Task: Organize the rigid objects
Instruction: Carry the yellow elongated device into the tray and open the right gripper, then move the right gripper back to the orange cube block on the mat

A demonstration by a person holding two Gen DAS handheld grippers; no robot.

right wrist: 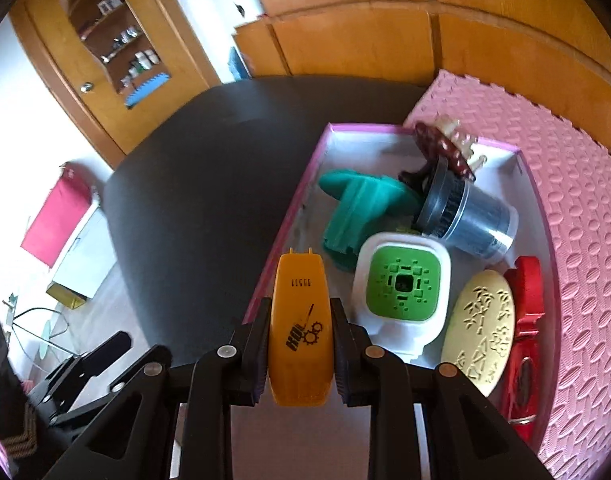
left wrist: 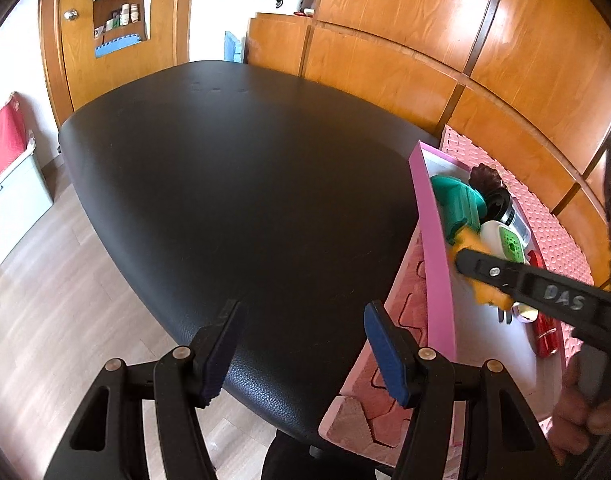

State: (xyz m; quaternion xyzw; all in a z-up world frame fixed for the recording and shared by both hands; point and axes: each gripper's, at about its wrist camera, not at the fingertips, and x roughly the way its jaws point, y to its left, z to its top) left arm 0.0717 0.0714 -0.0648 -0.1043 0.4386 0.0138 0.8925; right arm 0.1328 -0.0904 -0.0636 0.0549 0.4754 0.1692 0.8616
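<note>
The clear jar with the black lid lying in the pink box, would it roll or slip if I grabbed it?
The clear jar lies on its side, so it would probably roll if nudged. Its smooth, shiny wall looks slippery. The teal piece beside it may block rolling that way.

R gripper (right wrist: 300,344) – clamps orange case (right wrist: 300,332) over box (right wrist: 289,236).

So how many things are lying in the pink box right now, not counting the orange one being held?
6: green plastic piece far left, brown toothed item at the far end, clear jar, white-and-green case in the middle, gold oval, red item along the right wall. Others may be hidden underneath.
</note>
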